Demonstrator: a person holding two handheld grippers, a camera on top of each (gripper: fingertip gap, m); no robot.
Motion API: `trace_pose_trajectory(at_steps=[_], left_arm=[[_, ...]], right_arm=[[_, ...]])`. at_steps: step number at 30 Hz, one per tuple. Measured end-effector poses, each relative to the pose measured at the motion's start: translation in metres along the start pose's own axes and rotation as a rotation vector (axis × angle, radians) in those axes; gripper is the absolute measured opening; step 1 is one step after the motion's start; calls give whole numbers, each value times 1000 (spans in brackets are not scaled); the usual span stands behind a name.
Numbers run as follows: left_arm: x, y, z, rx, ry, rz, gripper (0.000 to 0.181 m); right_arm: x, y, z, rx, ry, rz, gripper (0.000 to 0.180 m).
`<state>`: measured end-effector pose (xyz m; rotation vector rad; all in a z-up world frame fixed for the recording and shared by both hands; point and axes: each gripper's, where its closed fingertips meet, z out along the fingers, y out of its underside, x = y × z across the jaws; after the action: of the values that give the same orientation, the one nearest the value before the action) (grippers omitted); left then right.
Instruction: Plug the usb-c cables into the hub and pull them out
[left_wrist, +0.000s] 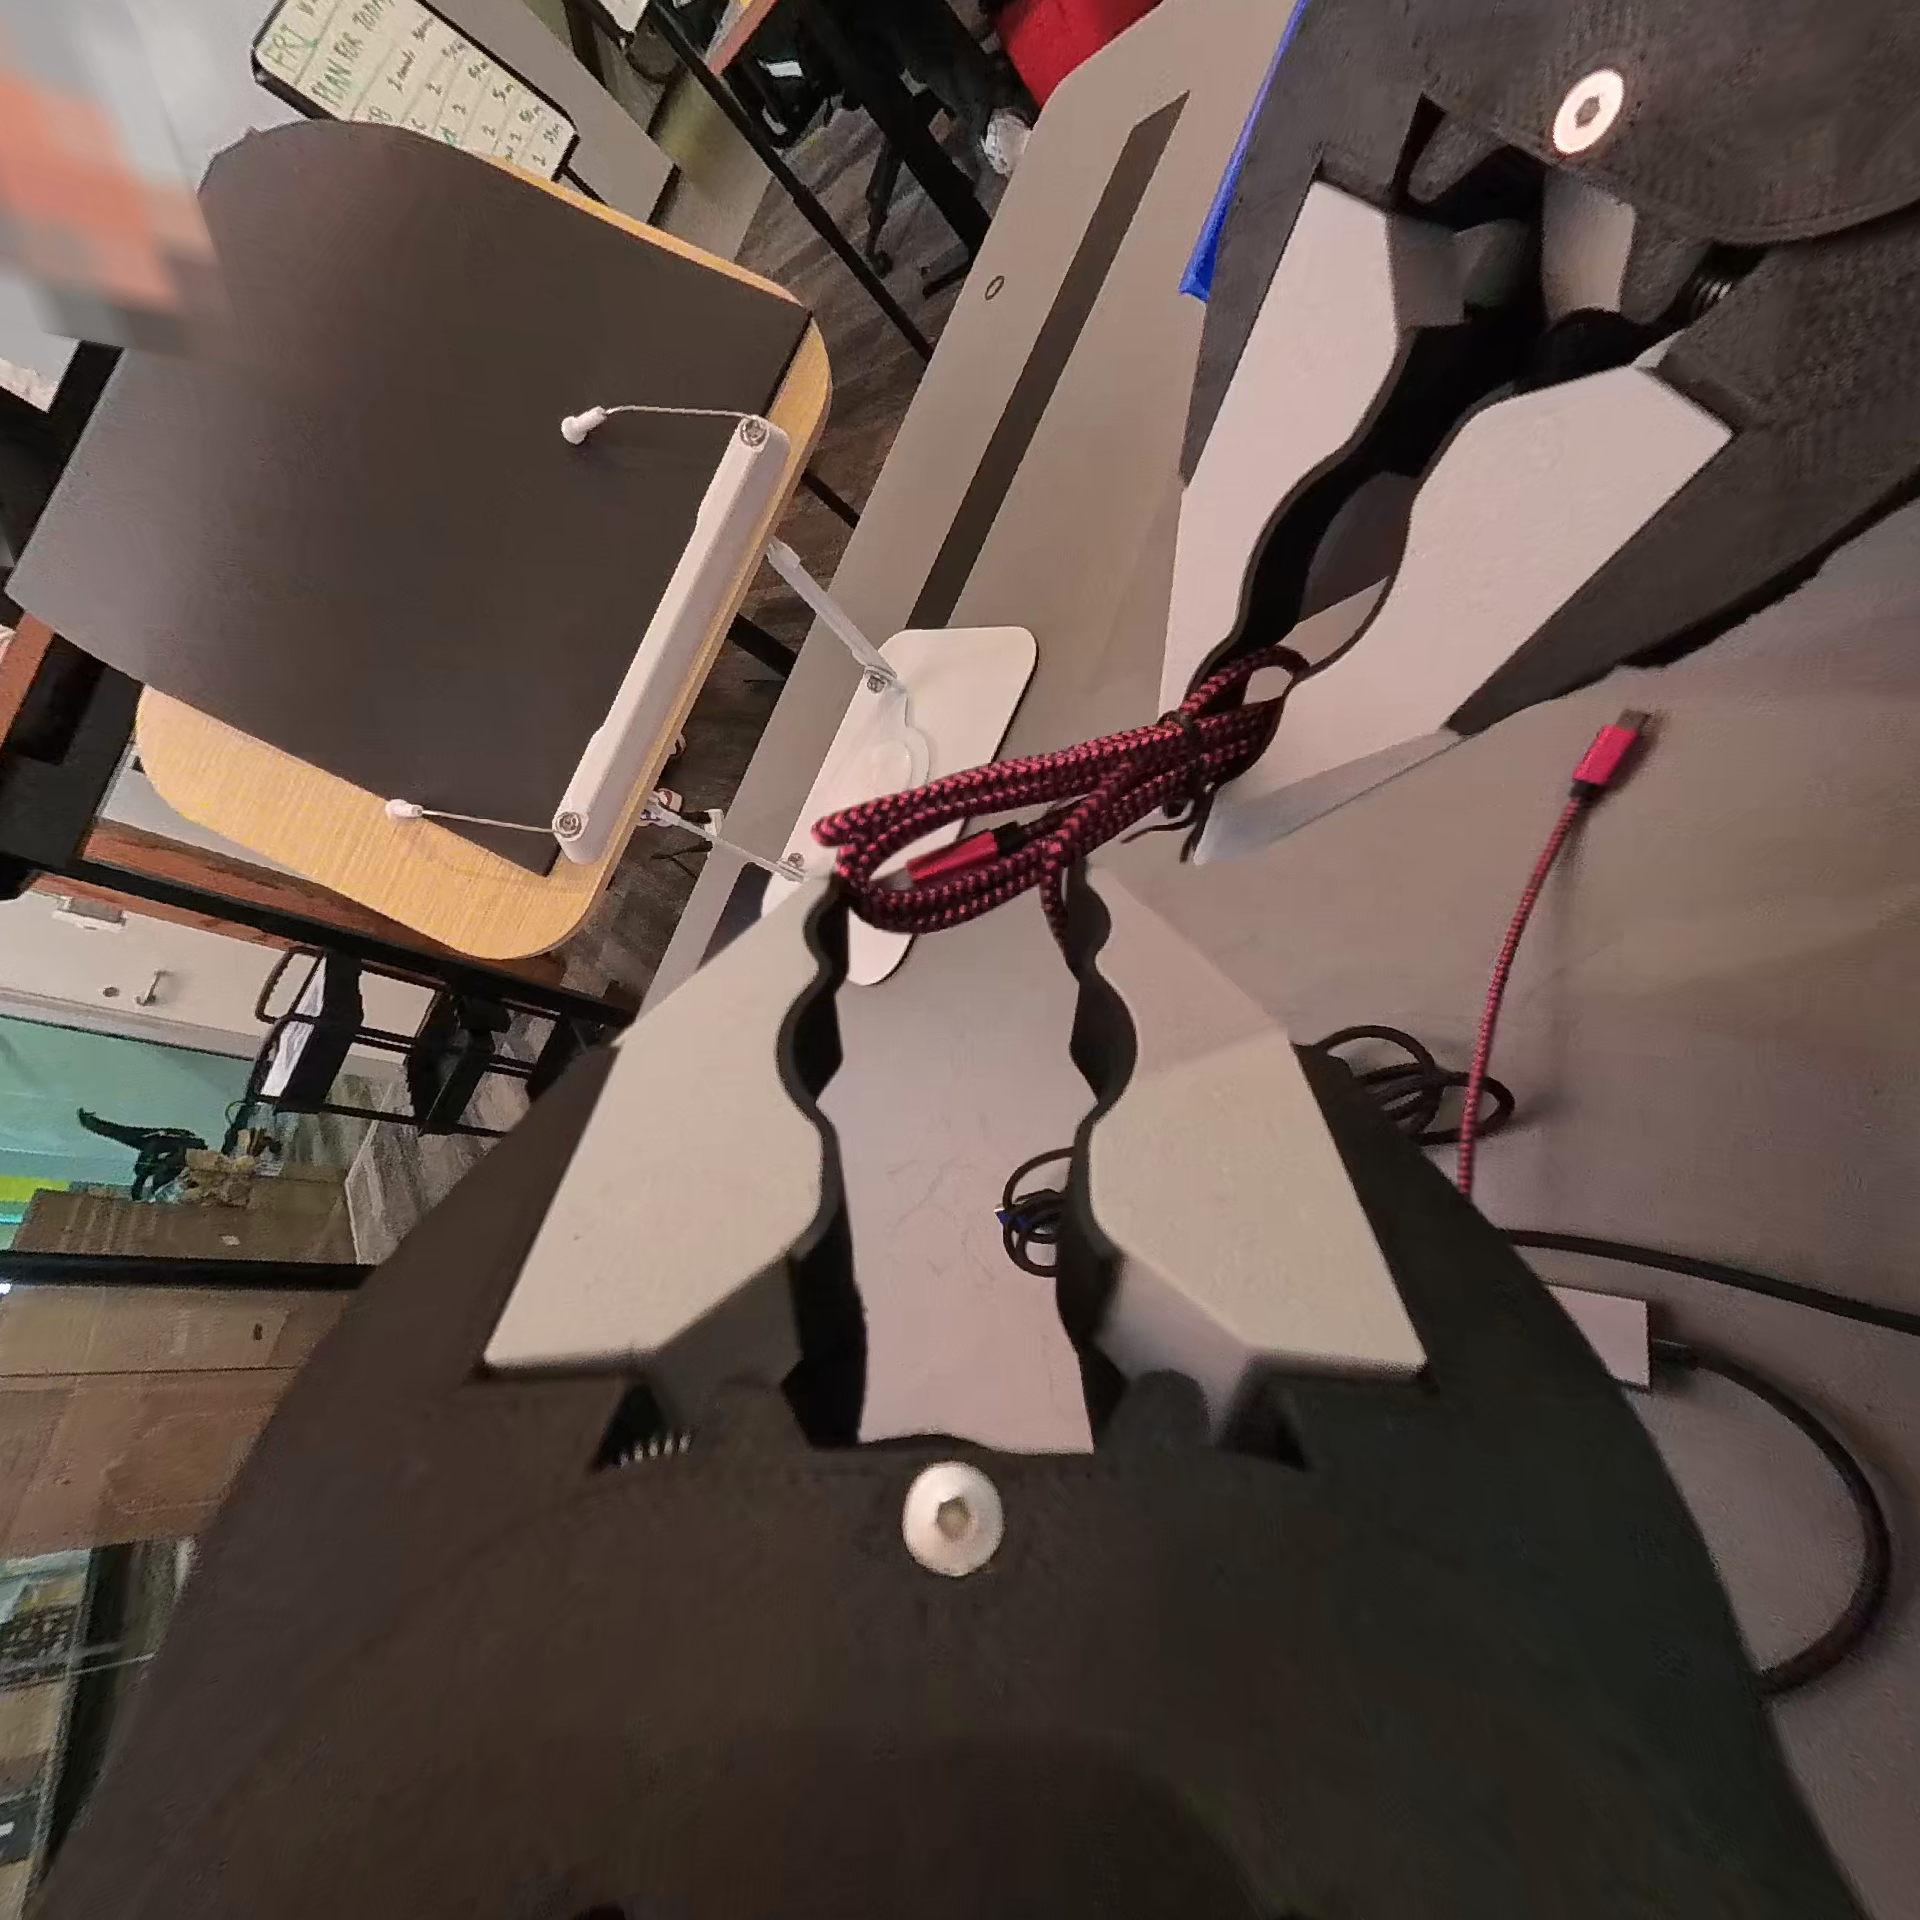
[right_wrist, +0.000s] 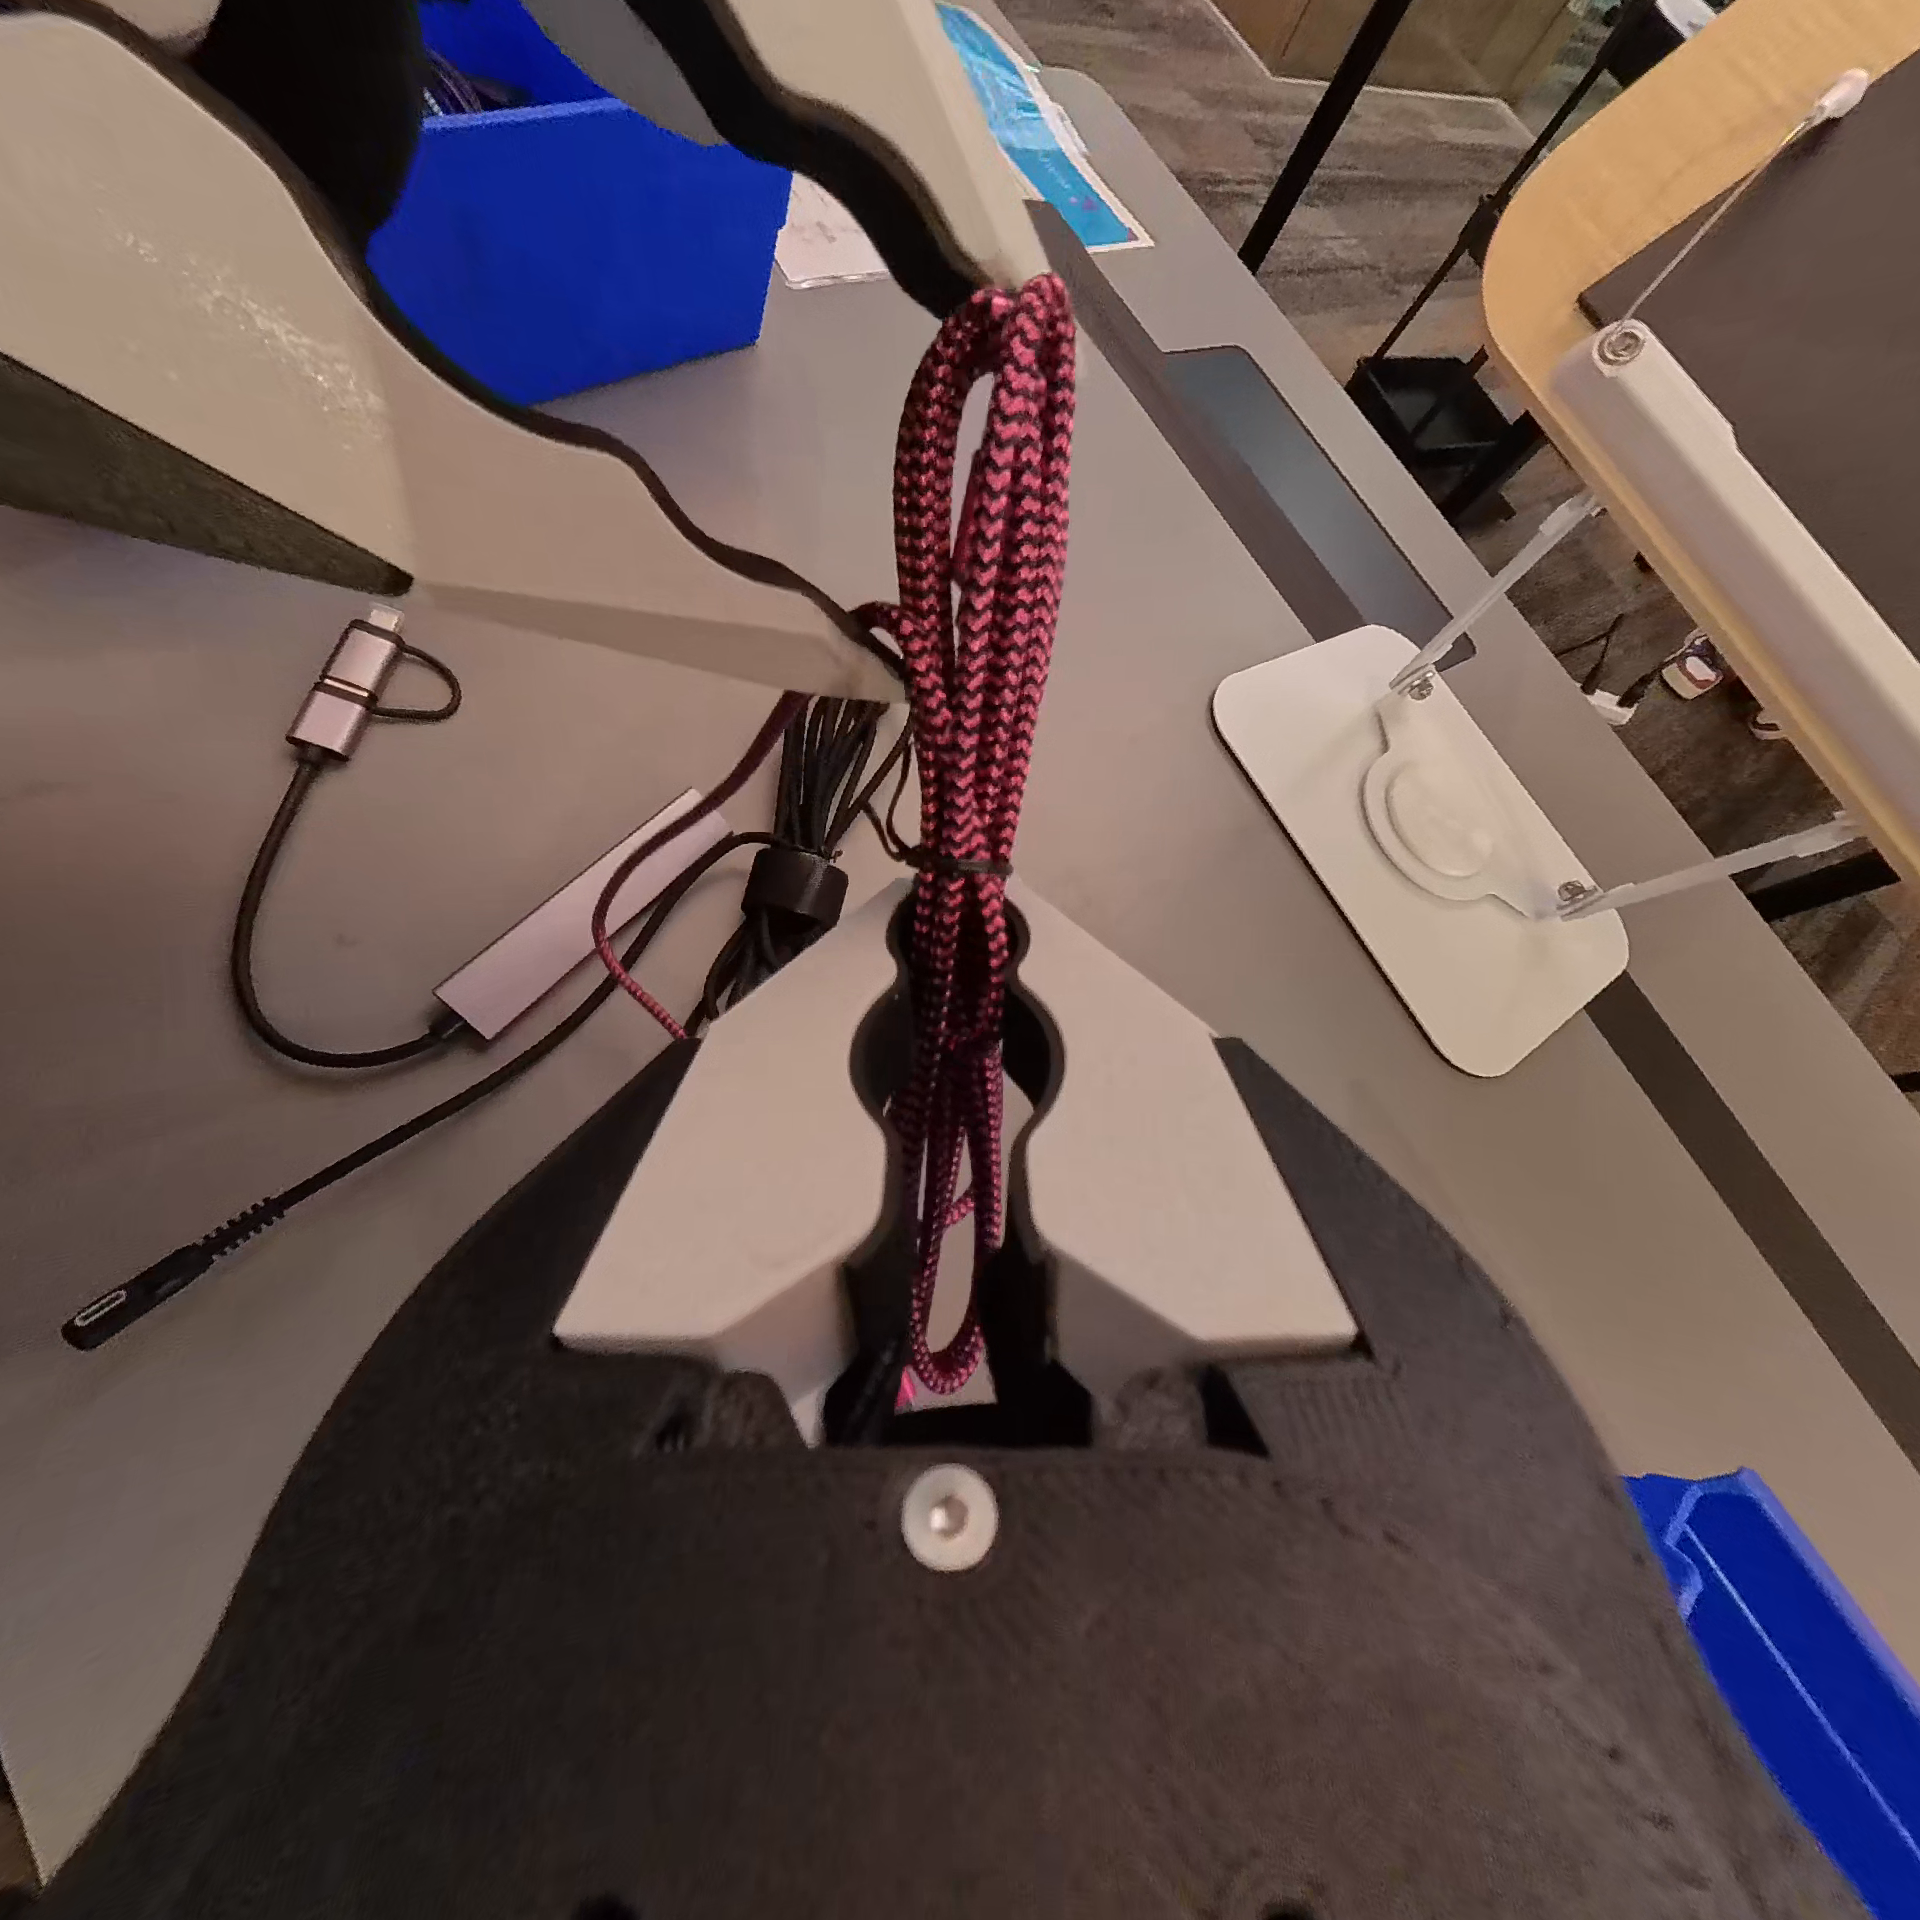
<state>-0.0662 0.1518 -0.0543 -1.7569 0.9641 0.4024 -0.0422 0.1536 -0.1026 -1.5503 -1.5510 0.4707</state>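
Item: red-and-black braided cable bundle (right_wrist: 961, 665), folded in long loops and bound by a thin black tie, held above the grey bench (right_wrist: 156, 852).

Right gripper (right_wrist: 951, 935): fingers narrow, closed on the bundle, its loops running down between them.

Left gripper (left_wrist: 951, 914): fingers set wide apart, tips at the bundle's far end, gripping nothing; one loop crosses the left tip.

On the bench: slim silver rectangular hub (right_wrist: 582, 914) with a short black lead ending in a grey adapter (right_wrist: 348, 681); a loose black cable with a usb-c plug (right_wrist: 104, 1325); a tied black cable coil (right_wrist: 800, 831); a free red plug (left_wrist: 1605, 753) of the braided cable.

Also: blue plastic bin (right_wrist: 582, 239); white stand base plate (right_wrist: 1423, 852) at the bench edge.
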Motion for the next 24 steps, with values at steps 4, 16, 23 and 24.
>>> trace_pose_trajectory(at_steps=[4,16,23,24], left_arm=[[2,2,0,-13,9,-3,35],[-1,4,-1,-12,31,-73,29],[-8,3,-5,32,37,-159,30],[-7,2,-6,45,48,-177,29]], right_arm=[[0,3,-1,-11,-7,-13,7],[3,-1,-7,38,7,-81,11],[2,-9,-22,160,-64,11,19],[1,-9,-22,175,-78,34,19]])
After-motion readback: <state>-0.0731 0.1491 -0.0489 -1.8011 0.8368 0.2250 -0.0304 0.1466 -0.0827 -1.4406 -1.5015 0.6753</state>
